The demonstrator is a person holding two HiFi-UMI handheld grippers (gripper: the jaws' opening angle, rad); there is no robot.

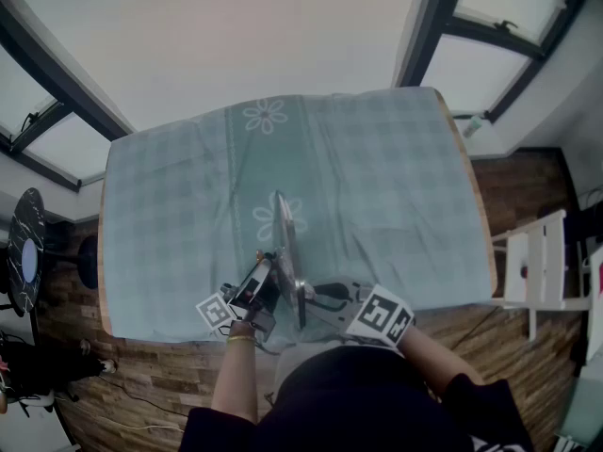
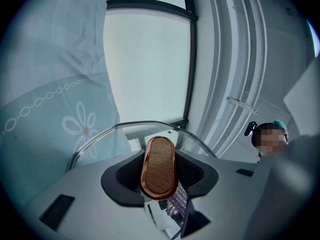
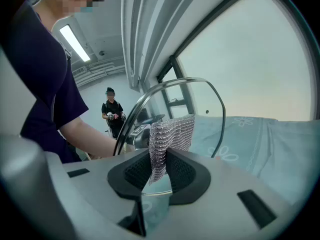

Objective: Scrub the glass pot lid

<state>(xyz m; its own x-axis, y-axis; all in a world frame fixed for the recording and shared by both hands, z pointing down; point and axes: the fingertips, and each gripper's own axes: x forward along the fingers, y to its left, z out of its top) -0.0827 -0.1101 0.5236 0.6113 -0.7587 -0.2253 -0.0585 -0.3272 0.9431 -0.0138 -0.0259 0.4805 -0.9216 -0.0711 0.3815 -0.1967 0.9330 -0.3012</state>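
Left hand-held gripper (image 2: 160,180) is clamped on the wooden knob (image 2: 159,165). Right hand-held gripper (image 3: 161,176) is pinching a mesh scrub cloth (image 3: 171,136) right by the glass. Glass pot lid (image 1: 284,238) stands on edge btwn them, over the counter (image 1: 464,172) w/ its checked cloth (image 1: 386,177).

The head camera looks steeply down from above the person onto the pale green checked tablecloth (image 1: 377,177). Each gripper camera sits close behind its own jaws. The left gripper (image 2: 159,170) view faces the windows, and the right gripper (image 3: 160,170) view faces back towards the person. All three views share the round clear glass pot lid (image 1: 285,243) between both grippers.
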